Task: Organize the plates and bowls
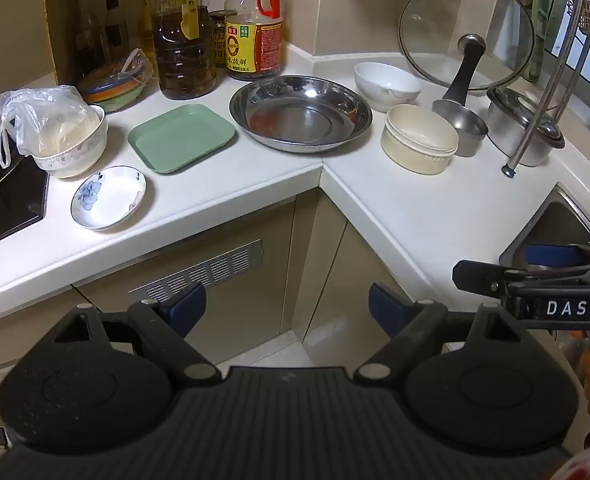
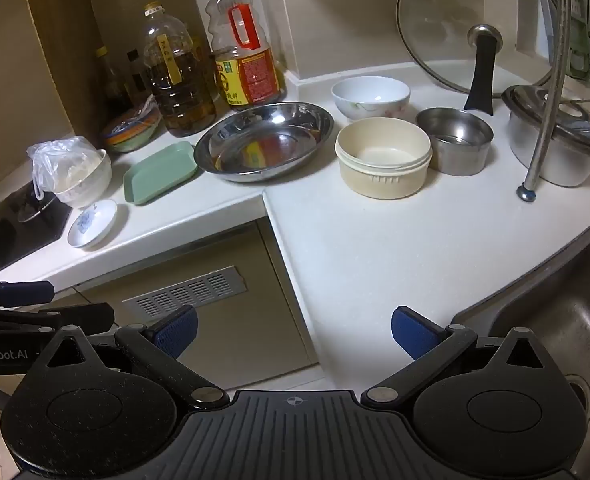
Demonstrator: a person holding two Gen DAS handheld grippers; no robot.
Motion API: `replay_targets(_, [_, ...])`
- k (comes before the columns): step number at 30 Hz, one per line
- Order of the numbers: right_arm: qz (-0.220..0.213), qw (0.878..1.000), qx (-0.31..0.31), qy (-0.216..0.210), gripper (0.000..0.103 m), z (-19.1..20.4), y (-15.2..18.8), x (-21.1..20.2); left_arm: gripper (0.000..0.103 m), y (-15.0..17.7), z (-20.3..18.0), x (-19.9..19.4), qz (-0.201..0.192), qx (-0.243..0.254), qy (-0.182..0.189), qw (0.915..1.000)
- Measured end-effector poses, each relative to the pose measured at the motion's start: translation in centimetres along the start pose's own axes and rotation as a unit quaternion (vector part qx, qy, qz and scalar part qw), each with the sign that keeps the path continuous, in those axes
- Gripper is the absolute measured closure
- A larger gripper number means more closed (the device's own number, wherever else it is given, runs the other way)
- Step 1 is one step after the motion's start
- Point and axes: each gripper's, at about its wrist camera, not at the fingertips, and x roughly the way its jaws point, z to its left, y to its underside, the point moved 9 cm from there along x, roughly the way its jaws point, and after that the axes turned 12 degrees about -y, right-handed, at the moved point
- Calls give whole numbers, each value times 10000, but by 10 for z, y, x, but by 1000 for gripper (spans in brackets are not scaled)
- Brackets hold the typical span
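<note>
Both tongs, left tongs (image 1: 285, 306) and right tongs (image 2: 295, 330), are spread and empty, well apart from the steel plate (image 1: 301, 112), green plate (image 1: 181, 137) and bowls (image 2: 383, 158) scattered unstacked on the surface (image 2: 375, 260), so nothing seems organized yet.

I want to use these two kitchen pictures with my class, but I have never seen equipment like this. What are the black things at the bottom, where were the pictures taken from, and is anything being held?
A person holds a two-finger tool in each hand; a camera on each looks along its fingers. One picture is from the left gripper, the other from the right gripper. Both are open and hold nothing. On the white counter lie a steel basin, a green tray, a small flowered saucer, a cream bowl and a white bowl.
</note>
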Motion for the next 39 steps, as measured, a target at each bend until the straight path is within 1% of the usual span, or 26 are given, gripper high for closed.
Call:
replay_targets(9, [-4, 10000, 18, -3, 0, -2, 0, -1, 16, 1, 1, -1, 19, -10, 17, 10000])
replay_targets(16, [-1, 10000, 24, -12, 0, -3, -1, 1, 16, 4, -4, -4, 16, -11, -49, 10000])
replay_targets(39, [-12, 10000, 52, -9, 0, -1, 0, 0, 16, 2, -2, -2, 30, -21, -32, 10000])
